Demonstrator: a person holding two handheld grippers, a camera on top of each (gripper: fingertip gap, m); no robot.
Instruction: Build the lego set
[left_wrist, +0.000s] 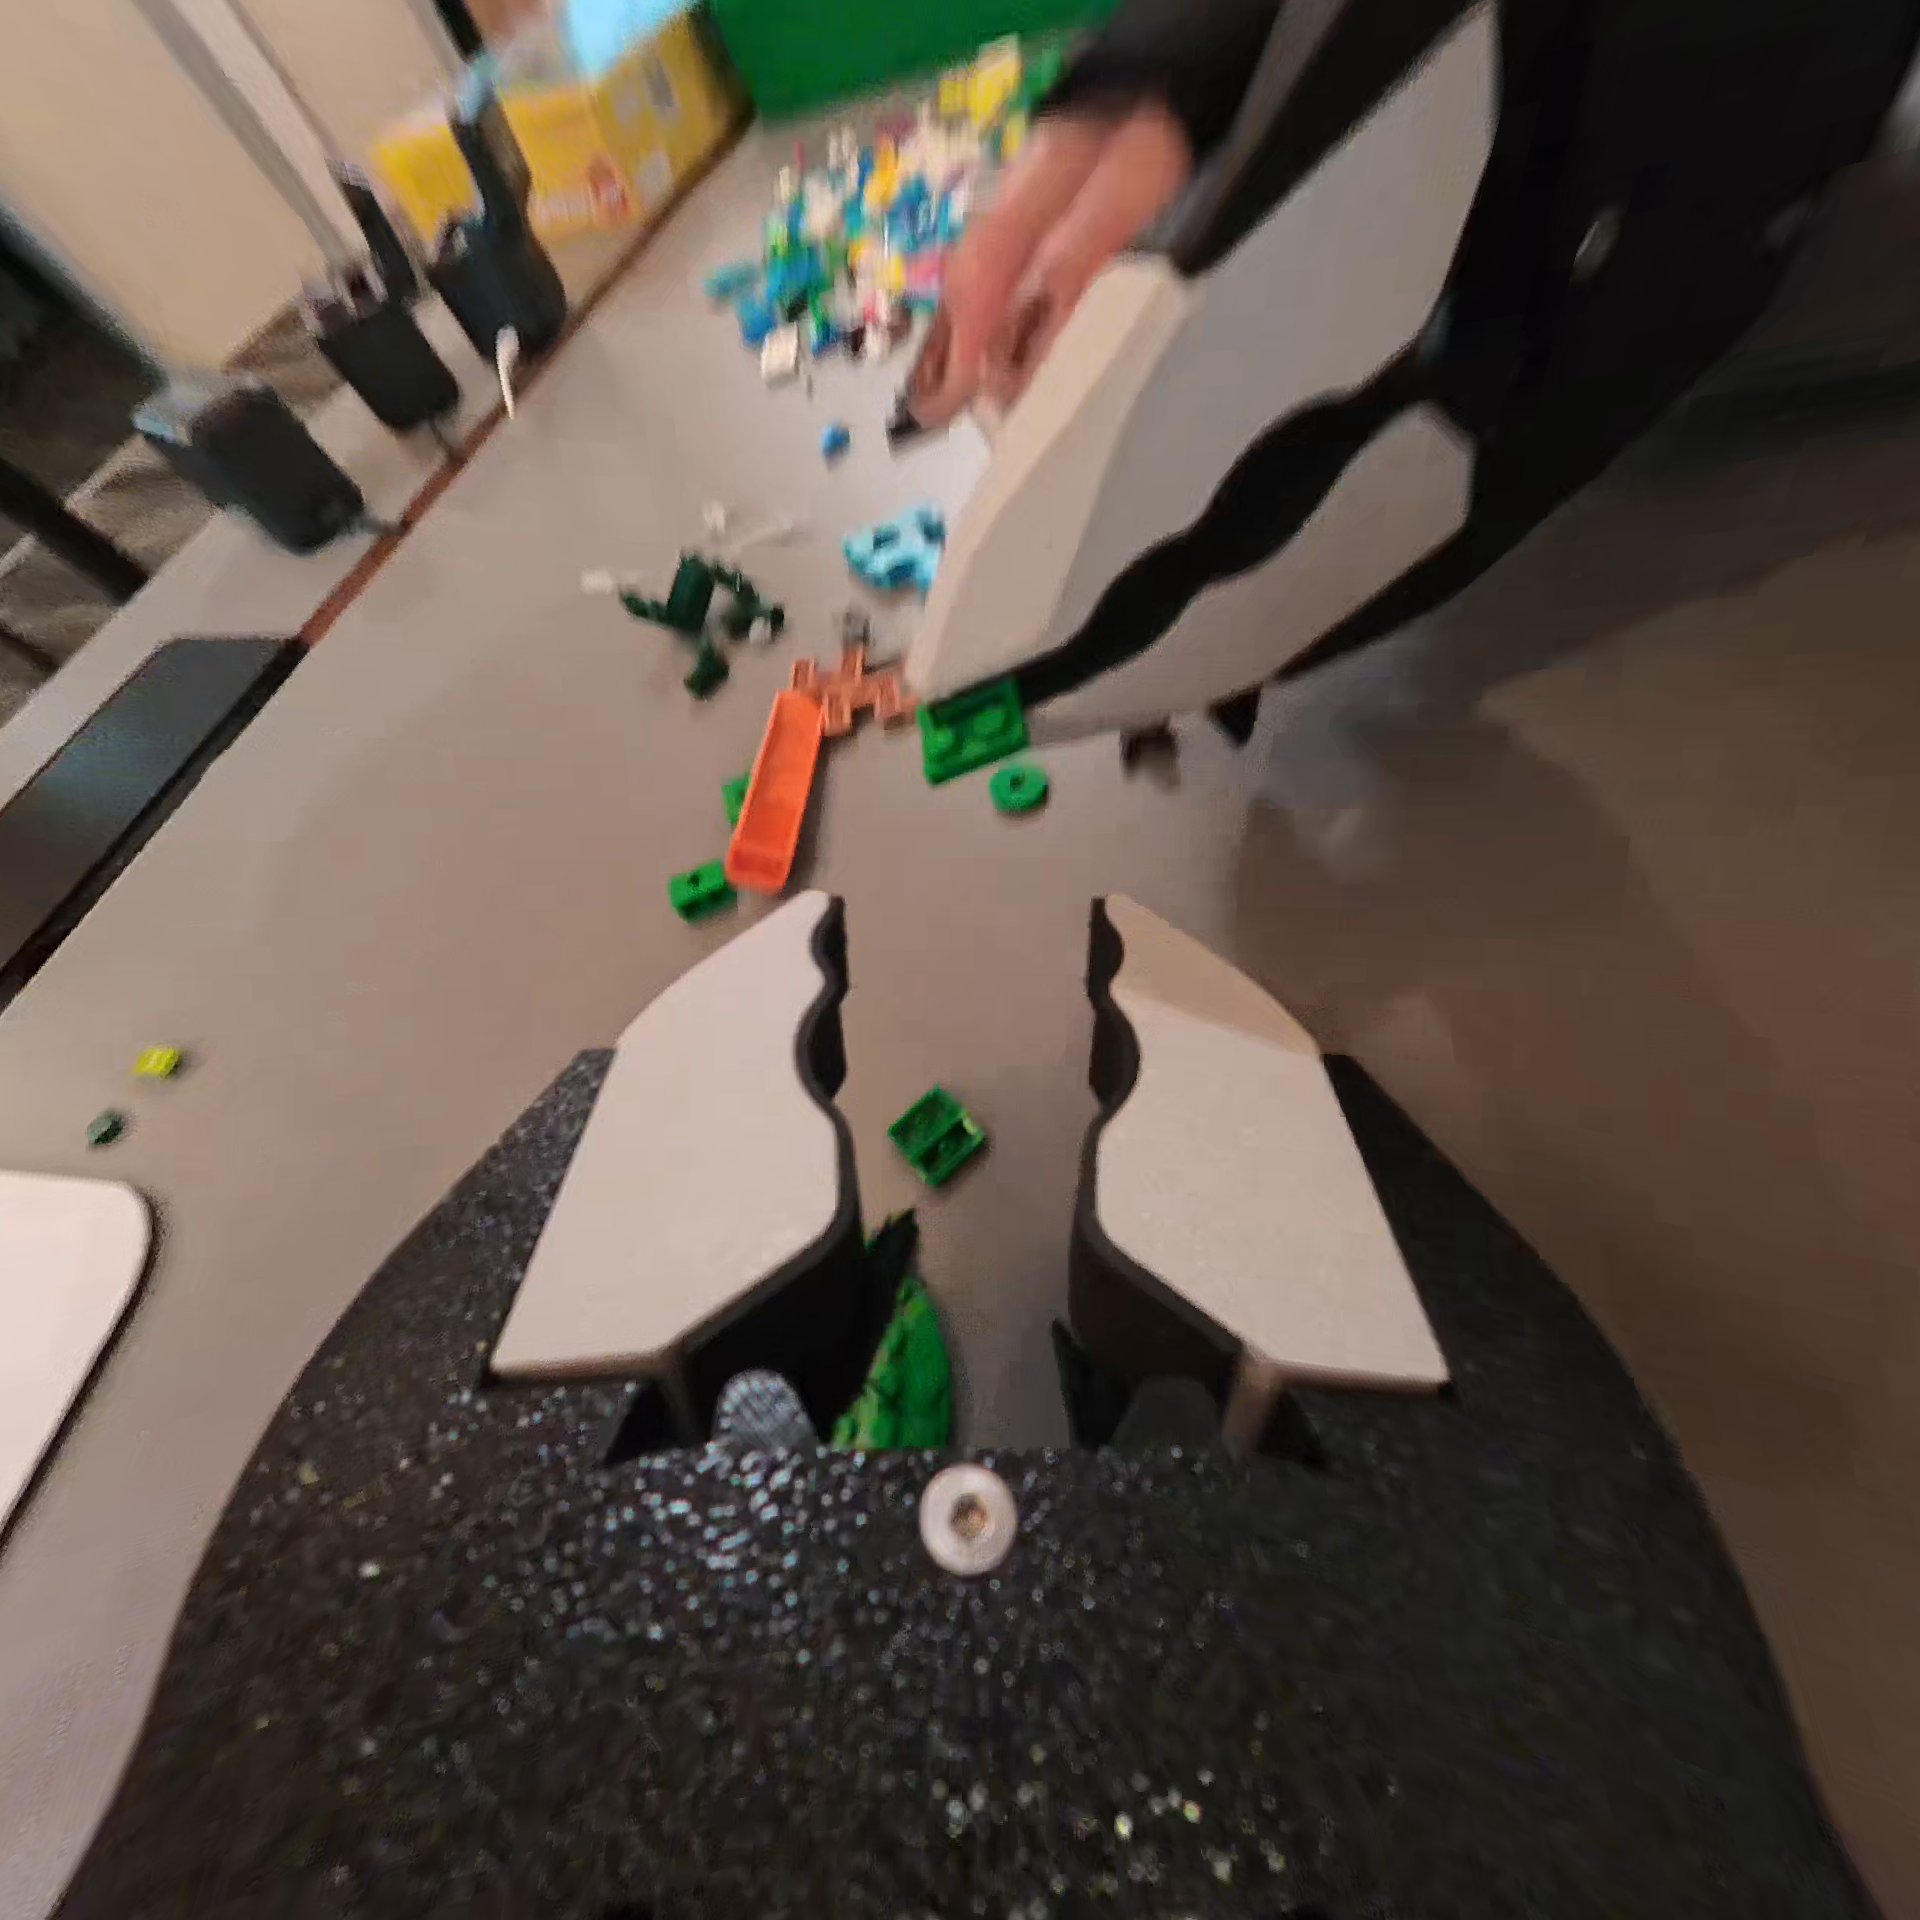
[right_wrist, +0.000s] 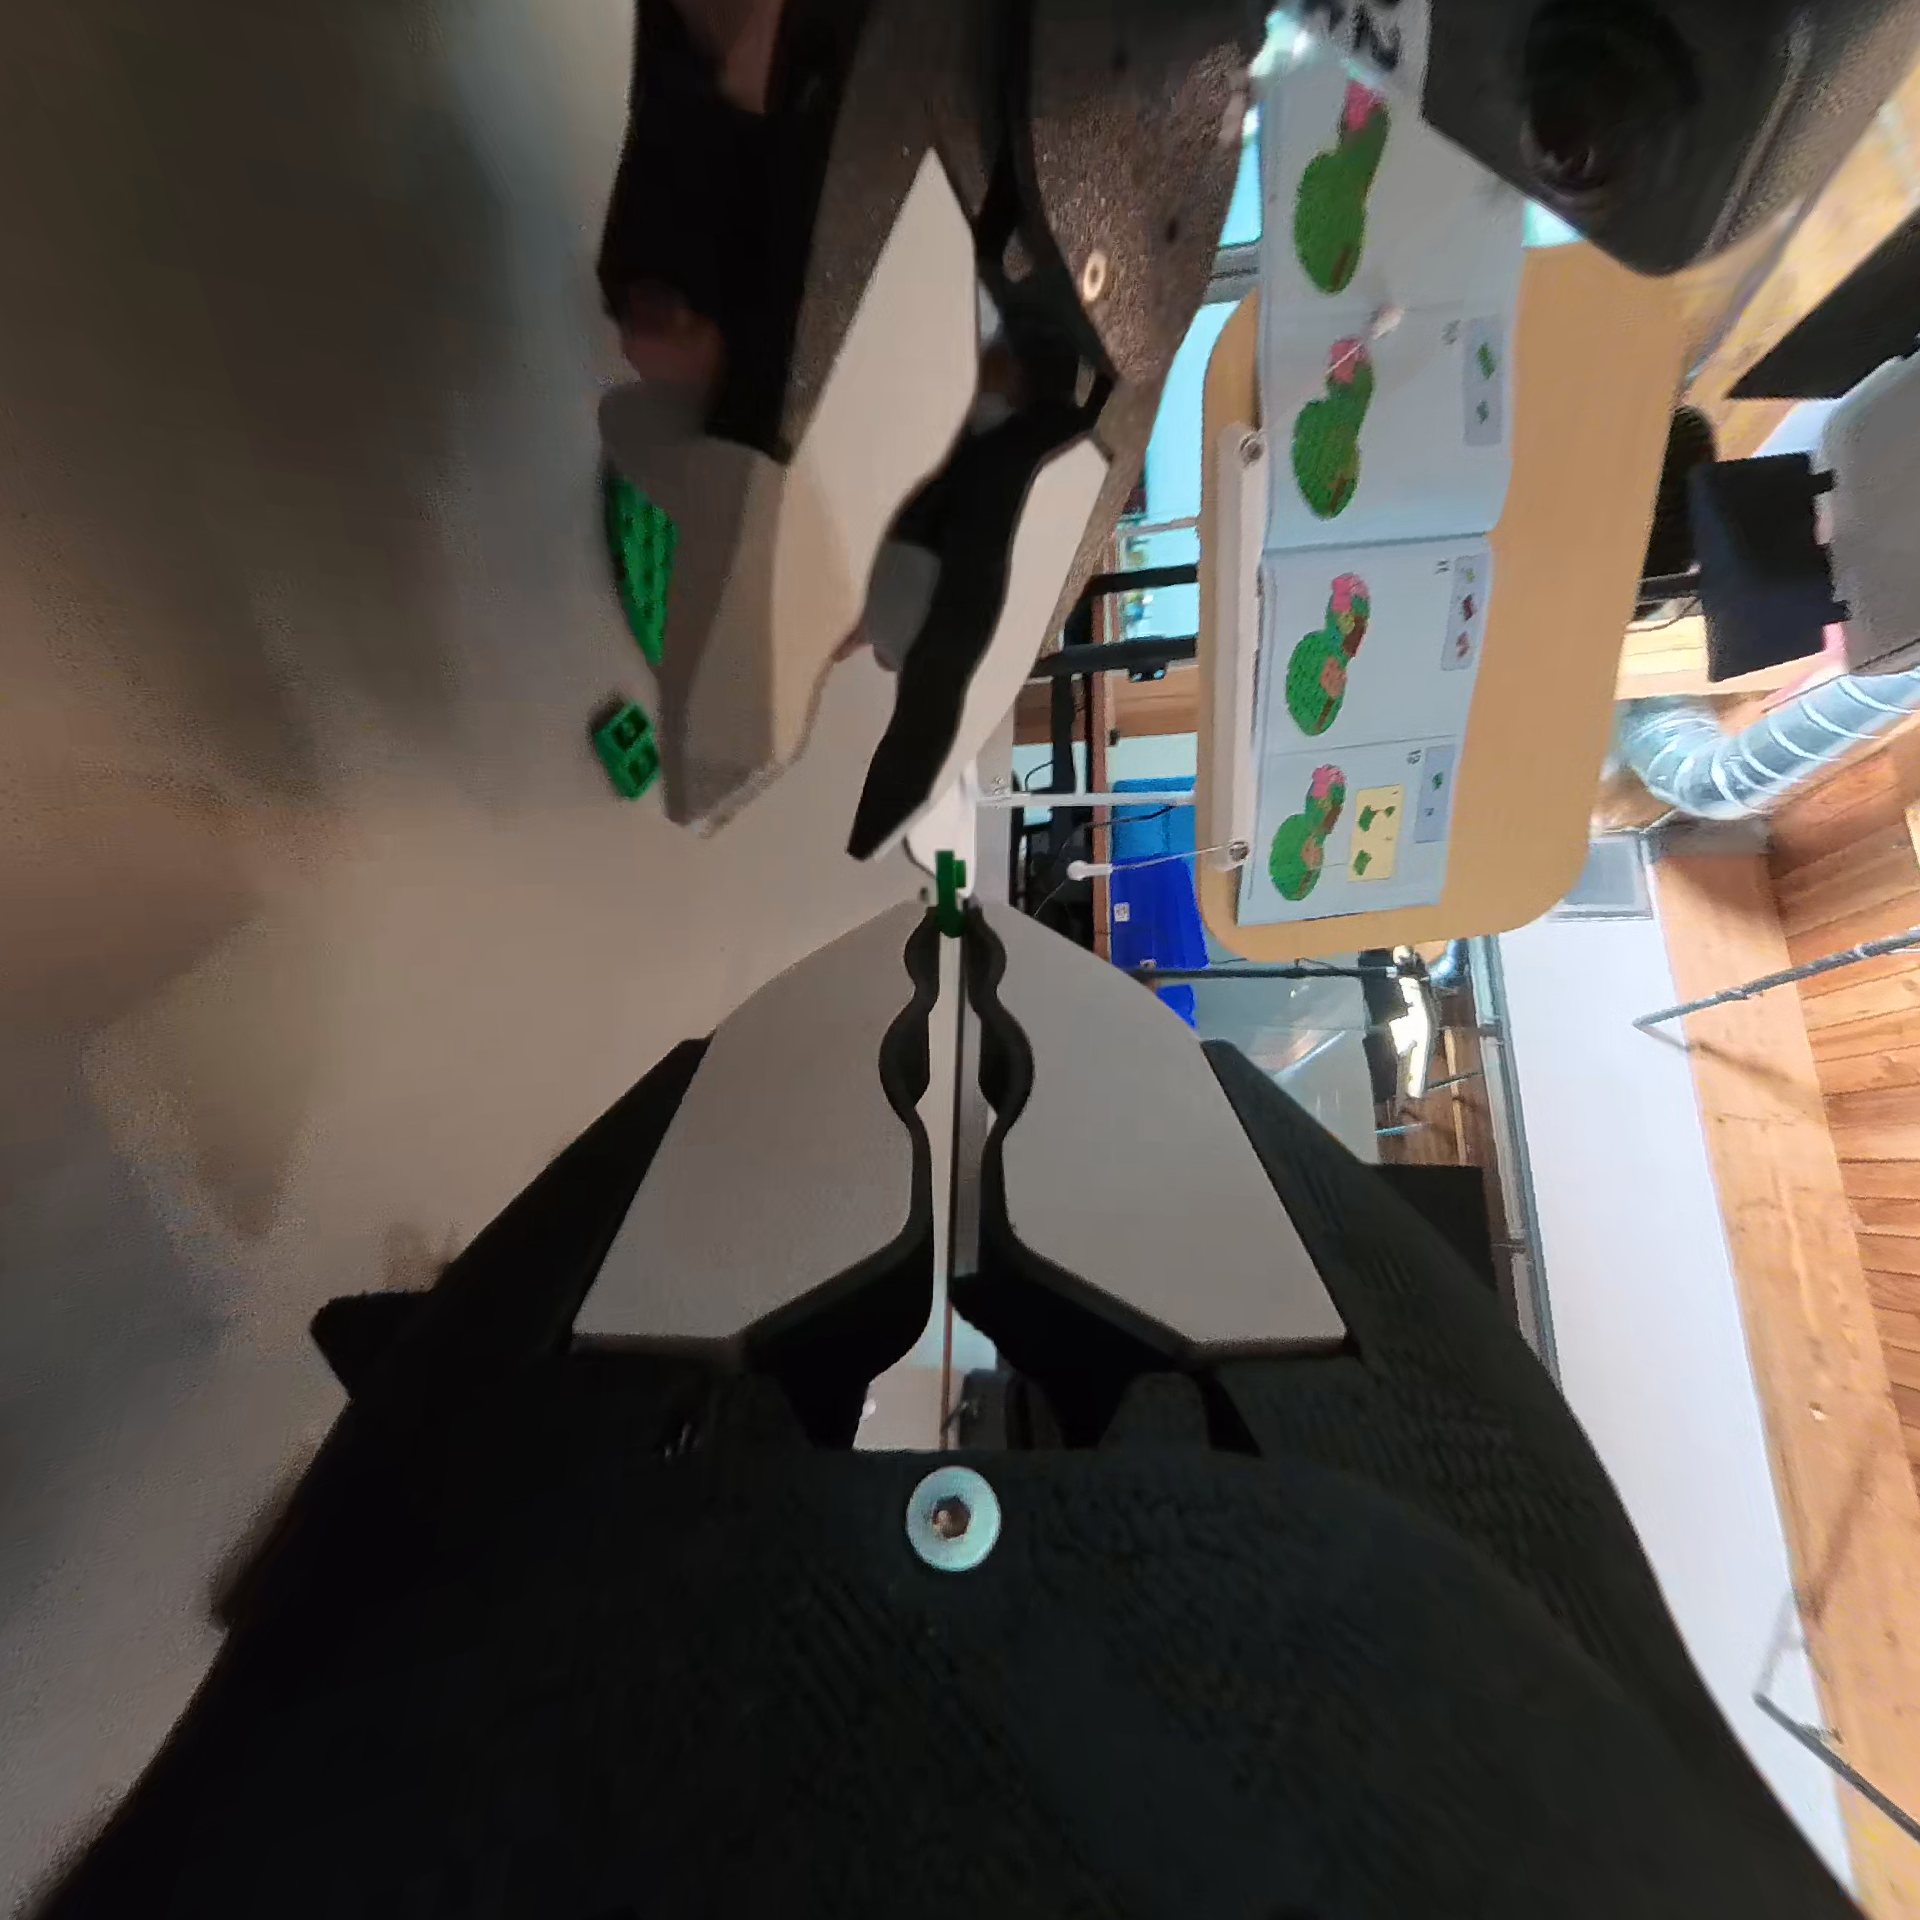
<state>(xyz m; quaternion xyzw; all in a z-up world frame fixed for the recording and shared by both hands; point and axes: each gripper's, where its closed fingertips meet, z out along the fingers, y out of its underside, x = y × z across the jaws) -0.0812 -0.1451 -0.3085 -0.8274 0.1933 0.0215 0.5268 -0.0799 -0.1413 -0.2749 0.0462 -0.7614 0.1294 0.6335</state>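
My left gripper (left_wrist: 961, 920) is open and empty above the grey table (left_wrist: 468, 831). A small green plate (left_wrist: 937, 1135) lies on the table between its fingers. Part of a green studded base plate (left_wrist: 902, 1366) shows beneath, near the fingers' roots. My right gripper (right_wrist: 948, 920) is shut on a thin green plate (right_wrist: 948, 878), held edge-on at its tips. In the left wrist view the right gripper (left_wrist: 977, 696) holds that green plate (left_wrist: 971, 732) low over the table. The right wrist view shows the left gripper (right_wrist: 790, 831), the small plate (right_wrist: 627, 748) and the base plate (right_wrist: 639, 566).
An orange piece (left_wrist: 774, 795), a round green piece (left_wrist: 1018, 784), a green brick (left_wrist: 701, 888), dark green pieces (left_wrist: 707, 613) and a brick pile (left_wrist: 862, 239) lie ahead. An instruction booklet (right_wrist: 1371, 520) stands on a wooden stand. A yellow box (left_wrist: 582, 156) and black containers (left_wrist: 488, 281) line the table edge.
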